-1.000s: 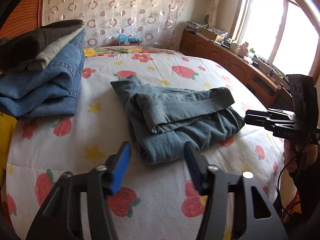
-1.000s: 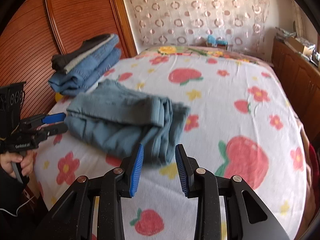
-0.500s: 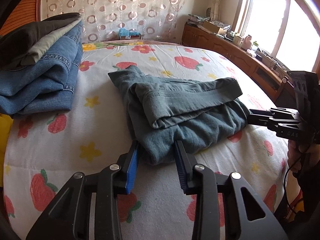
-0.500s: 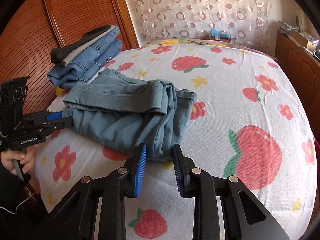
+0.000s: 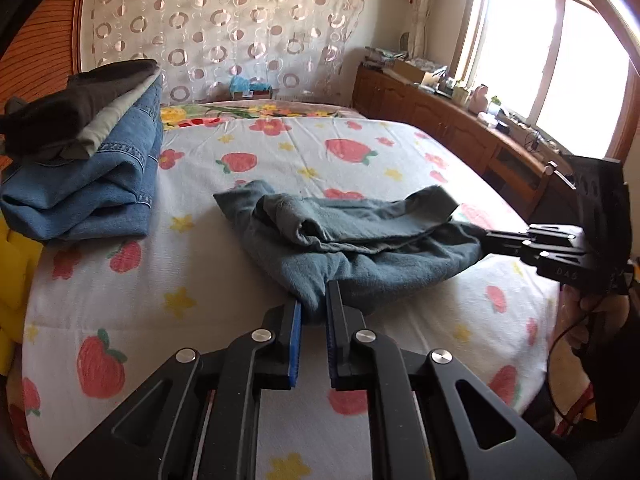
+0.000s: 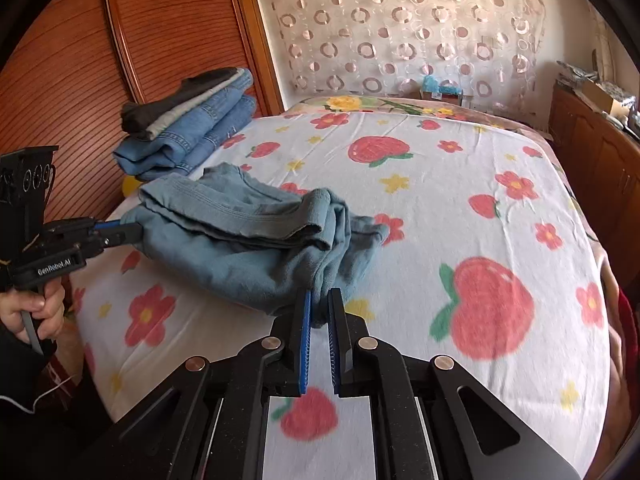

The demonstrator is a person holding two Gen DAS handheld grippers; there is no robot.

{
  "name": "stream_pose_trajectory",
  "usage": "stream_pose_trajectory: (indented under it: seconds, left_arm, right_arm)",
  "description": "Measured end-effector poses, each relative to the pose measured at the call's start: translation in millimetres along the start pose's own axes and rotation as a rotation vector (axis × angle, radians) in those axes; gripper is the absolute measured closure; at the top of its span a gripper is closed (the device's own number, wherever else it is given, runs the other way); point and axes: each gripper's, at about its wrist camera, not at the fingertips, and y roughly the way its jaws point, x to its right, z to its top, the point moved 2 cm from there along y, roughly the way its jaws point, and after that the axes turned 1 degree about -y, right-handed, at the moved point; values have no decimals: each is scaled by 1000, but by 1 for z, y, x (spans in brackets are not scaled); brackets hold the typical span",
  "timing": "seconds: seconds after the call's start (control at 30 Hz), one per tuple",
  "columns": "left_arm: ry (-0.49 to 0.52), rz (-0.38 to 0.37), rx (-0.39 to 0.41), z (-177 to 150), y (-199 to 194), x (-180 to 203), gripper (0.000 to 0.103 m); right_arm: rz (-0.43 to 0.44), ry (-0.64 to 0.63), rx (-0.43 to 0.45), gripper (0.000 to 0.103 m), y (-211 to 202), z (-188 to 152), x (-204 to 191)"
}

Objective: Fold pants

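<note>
Grey-blue pants point(image 5: 360, 236), folded into a bundle, hang lifted a little above the strawberry-print bed sheet point(image 5: 200, 256). My left gripper point(image 5: 313, 312) is shut on the bundle's near corner. My right gripper point(image 6: 319, 308) is shut on the opposite corner of the pants point(image 6: 256, 244). Each gripper also shows in the other's view: the right gripper point(image 5: 486, 240) at the pants' right end, the left gripper point(image 6: 134, 232) at their left end.
A stack of folded jeans and dark trousers point(image 5: 84, 152) lies at the bed's left side next to a wooden headboard point(image 6: 80, 64). A wooden cabinet point(image 5: 460, 128) with clutter runs under the window on the right. A patterned curtain point(image 5: 224, 32) hangs behind.
Both grippers moved in and shut on opposite corners of the pants. The bundle has lifted off the sheet and sags between them.
</note>
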Motion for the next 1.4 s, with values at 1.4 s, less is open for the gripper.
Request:
stream_pose_trajectory:
  seconds: [1.4]
  left_arm:
    - [14,60,-81,-33,-1,-6,51]
  right_arm:
    - [-47,-85,-40,65,-16,-26,-28]
